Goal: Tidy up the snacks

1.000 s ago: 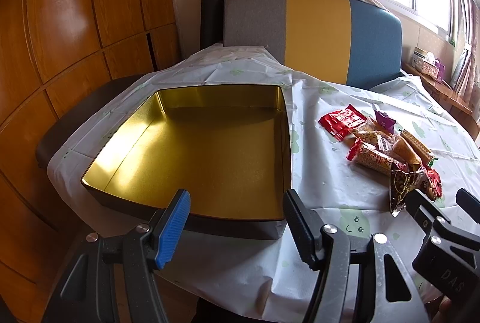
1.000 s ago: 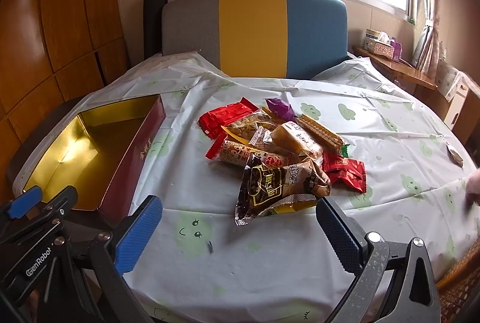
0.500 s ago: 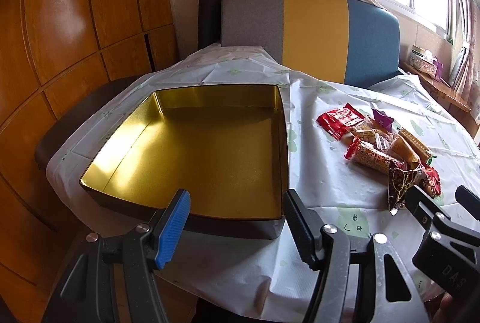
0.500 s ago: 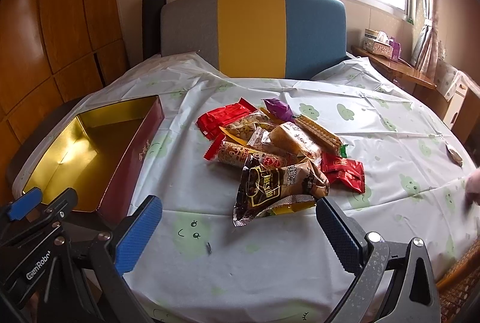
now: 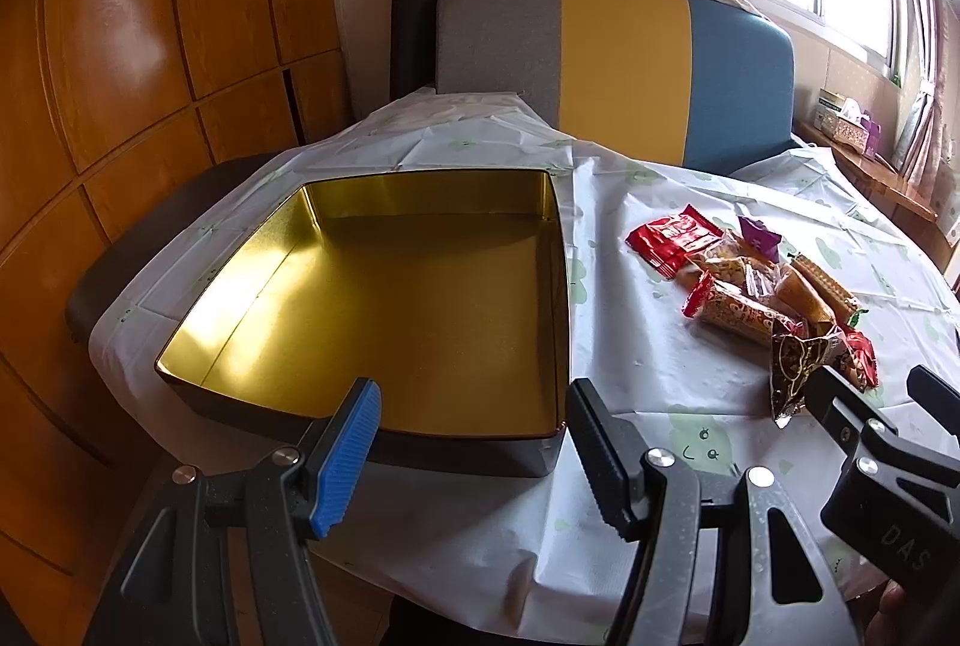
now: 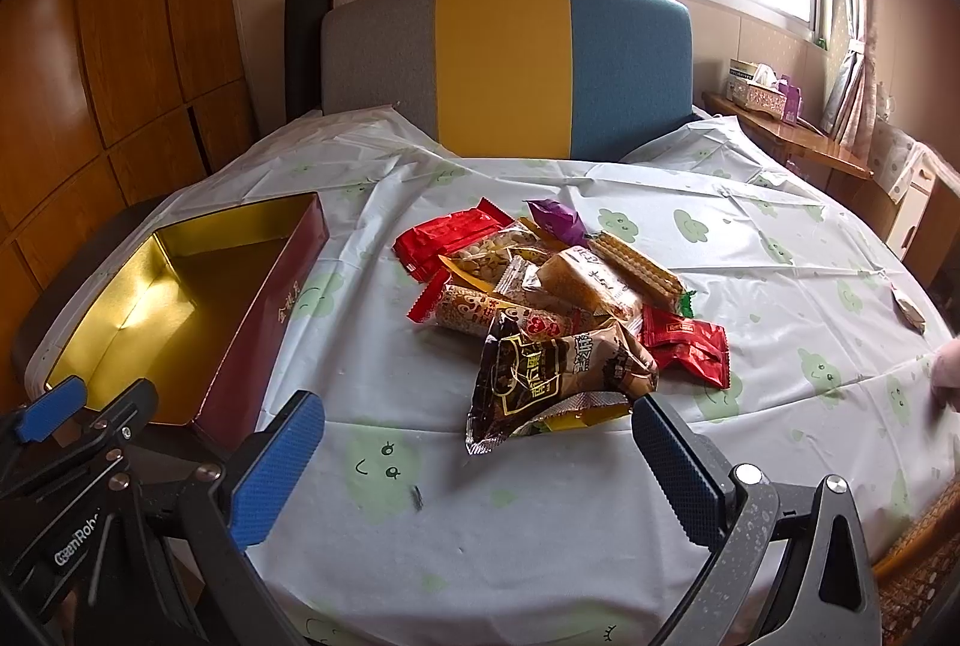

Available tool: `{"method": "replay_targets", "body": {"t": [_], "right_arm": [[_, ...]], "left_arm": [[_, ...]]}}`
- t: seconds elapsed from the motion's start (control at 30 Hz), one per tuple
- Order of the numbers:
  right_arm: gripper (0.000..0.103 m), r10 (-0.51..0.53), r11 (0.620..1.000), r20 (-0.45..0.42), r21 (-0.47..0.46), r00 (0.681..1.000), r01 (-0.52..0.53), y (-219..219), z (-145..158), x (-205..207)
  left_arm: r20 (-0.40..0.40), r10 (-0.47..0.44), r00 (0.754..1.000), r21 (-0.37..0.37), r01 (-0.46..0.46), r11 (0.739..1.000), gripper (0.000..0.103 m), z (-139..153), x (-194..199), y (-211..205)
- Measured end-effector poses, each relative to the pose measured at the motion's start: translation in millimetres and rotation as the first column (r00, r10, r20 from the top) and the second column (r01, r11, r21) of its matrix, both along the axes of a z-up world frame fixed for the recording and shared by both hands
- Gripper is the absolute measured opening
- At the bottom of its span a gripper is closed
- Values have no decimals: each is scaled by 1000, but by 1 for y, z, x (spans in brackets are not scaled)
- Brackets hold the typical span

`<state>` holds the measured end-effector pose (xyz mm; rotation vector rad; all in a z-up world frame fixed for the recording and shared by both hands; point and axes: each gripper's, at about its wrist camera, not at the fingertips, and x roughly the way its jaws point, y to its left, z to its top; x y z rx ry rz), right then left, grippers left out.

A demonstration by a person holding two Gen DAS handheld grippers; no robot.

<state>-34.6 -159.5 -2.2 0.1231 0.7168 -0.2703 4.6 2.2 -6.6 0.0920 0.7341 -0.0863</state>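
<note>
Gold-lined tin (image 5: 390, 304), lid off, nothing inside, at table's left edge on pale cloth (image 6: 540, 526); dark red outer wall seen from right wrist view. Left gripper (image 5: 474, 442) low in front of tin's near wall, jaws apart, holding nothing. Snack pile (image 6: 558, 304) to right of tin, near but not touching: red packs, purple sweet, wafer bar, peanut bag, dark brown bag (image 6: 552, 376) nearest and topmost. Right gripper (image 6: 474, 472) just short of pile, jaws wide, holding nothing, brown bag roughly centred between them. Further right, small loose wrapper (image 6: 909, 310) well apart from pile.

Step judged: very start, approach to first pick; no snack in tin yet.

Next move, as judgement: advance right gripper onto brown bag, close across crimped near end or body, lift clear of neighbours, carry left over tin wall, release inside. Crinkly film likely to slip; pile may shift on lift.
</note>
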Motion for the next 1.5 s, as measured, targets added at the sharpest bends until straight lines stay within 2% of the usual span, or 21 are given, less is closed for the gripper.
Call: {"method": "replay_targets", "body": {"t": [0.87,0.97,1.0,1.03,1.07,1.13,1.23,1.33,1.4,1.43,1.47,1.5], "right_arm": [[103,-16,1000,0,14,1000,16,-16,-1,3],[103,-5,1000,8,27,1000,4,-32,4,7],[103,12,999,11,45,1000,-13,-41,7,10],[103,36,997,12,70,999,-37,-51,11,14],[103,63,993,10,99,998,-63,-64,16,19],[103,91,985,-6,150,996,-89,-92,24,30],[103,87,981,-38,179,995,-79,-139,36,45],[103,75,985,-95,162,993,-59,-184,39,59],[103,75,984,-124,173,989,-53,-207,33,65],[103,71,982,-137,181,988,-46,-217,28,67],[103,59,980,-145,195,988,-29,-228,22,68],[103,40,975,-142,222,989,-7,-239,15,67]], "left_arm": [[-11,-33,999,1,33,999,65,-2,-2,-4],[-24,-88,996,-43,87,995,65,-2,-1,-6],[-40,-120,992,-81,117,990,65,-2,0,-5],[-61,-151,987,-122,143,982,70,-2,3,-5],[-80,-172,982,-146,159,976,82,-2,5,-7],[-100,-197,975,-157,180,971,88,0,11,-14],[-138,-262,955,-178,236,955,88,2,20,-31],[-185,-373,909,-166,345,924,88,-2,27,-60],[-184,-420,889,-134,401,906,74,-4,28,-78],[-196,-460,866,-138,440,888,56,-6,30,-88],[-221,-496,840,-143,475,868,46,-8,32,-98],[-244,-527,814,-138,509,849,45,-11,35,-109]]}}
